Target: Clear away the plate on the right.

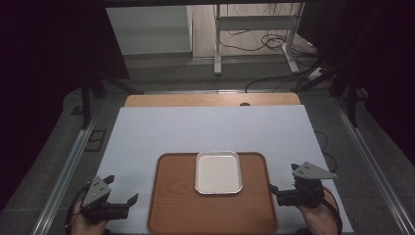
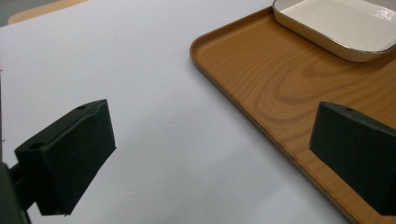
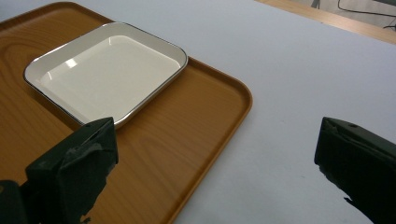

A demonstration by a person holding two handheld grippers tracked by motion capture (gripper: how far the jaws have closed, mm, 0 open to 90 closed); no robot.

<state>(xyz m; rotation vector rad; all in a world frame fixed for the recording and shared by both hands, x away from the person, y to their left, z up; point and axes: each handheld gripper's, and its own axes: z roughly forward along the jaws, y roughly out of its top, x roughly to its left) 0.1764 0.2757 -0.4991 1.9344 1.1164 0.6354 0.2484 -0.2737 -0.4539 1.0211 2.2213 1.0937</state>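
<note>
A brown wooden tray (image 1: 171, 205) lies on the white sheet at the near middle, with an empty white rectangular dish (image 1: 219, 172) on its far half. My left gripper (image 1: 121, 189) is open just left of the tray, low over the sheet. In the left gripper view the jaws of this gripper (image 2: 212, 154) stand wide apart across the rim of the tray (image 2: 280, 79), with the dish (image 2: 336, 23) ahead at the right. My right gripper (image 1: 284, 177) is open at the tray's right edge. Its own view (image 3: 217, 168) has the tray (image 3: 177, 135) and dish (image 3: 105, 70) at the left.
The white sheet (image 1: 205, 129) covers most of a wooden table (image 1: 210, 100). Metal rails (image 1: 68, 166) run along both sides. Beyond the table stand a metal frame (image 1: 254, 29) and cables on the floor.
</note>
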